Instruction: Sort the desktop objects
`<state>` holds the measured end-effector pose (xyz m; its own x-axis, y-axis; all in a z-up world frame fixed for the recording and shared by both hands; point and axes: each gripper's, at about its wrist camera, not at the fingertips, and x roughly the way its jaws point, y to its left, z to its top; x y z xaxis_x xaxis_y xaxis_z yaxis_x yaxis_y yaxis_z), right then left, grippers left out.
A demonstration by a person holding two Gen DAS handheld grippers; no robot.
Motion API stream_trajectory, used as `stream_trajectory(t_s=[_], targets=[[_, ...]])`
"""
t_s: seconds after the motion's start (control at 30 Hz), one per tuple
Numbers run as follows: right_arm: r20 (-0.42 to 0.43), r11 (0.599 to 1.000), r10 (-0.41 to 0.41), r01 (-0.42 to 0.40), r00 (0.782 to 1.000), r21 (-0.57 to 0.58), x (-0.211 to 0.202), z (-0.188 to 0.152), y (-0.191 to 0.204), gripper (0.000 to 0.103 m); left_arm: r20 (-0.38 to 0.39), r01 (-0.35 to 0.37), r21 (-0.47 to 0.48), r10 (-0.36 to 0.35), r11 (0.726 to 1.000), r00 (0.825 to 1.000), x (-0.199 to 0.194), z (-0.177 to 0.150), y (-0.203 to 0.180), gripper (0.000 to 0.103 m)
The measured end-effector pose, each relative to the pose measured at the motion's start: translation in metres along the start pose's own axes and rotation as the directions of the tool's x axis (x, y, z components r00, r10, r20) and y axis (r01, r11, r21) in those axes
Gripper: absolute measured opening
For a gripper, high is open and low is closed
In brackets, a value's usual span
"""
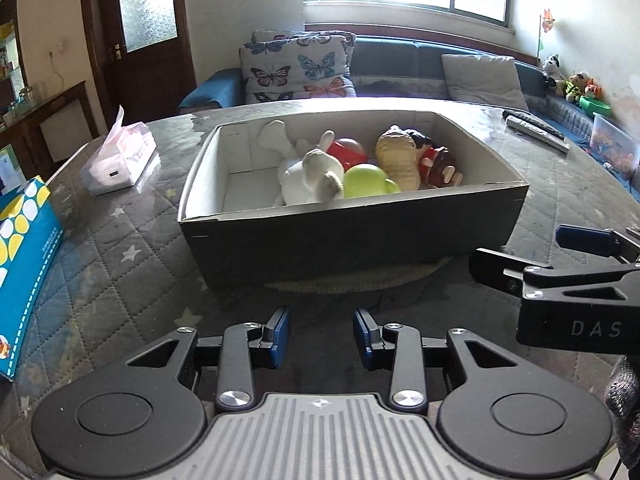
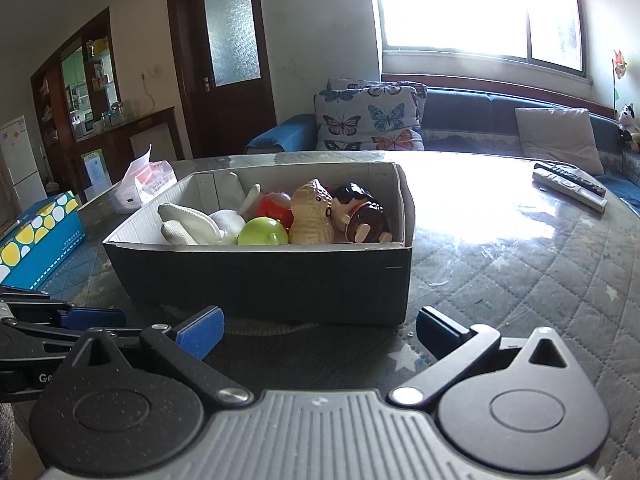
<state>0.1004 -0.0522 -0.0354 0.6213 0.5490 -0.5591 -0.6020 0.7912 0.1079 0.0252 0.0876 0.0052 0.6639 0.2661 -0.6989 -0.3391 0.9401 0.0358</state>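
Toys sit packed in the cardboard box (image 1: 352, 236) mid-table: plush bunny (image 1: 308, 176), green ball (image 1: 368, 182), red ball (image 1: 348, 152), peanut figure (image 1: 400, 156), brown-haired doll (image 1: 436, 160). My left gripper (image 1: 320, 336) is empty w/ a narrow gap; right gripper (image 2: 320, 328) is wide, empty. Plush prob. soft & light, so pinch the body. Balls look slick, likely to roll; plastic figures stiff, so grab at the waist.

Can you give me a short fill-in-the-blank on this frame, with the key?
1. The toys lie inside the dark ____.
2. Next to the peanut figure lies a ____ apple.
3. The left gripper holds ____ between its fingers.
4. The remote controls lie on the ____, outside the box.

Missing words: box; green; nothing; table
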Motion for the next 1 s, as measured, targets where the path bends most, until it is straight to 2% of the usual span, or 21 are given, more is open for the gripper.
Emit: stream_trajectory(t_s=[1.0], targets=[[-0.046,1.000,-0.017,0.017,0.999,-0.007,0.018,0.006,0.010,0.103,0.015,-0.101,-0.047,0.102,0.994,0.995,0.006,0.009,0.015,0.037]])
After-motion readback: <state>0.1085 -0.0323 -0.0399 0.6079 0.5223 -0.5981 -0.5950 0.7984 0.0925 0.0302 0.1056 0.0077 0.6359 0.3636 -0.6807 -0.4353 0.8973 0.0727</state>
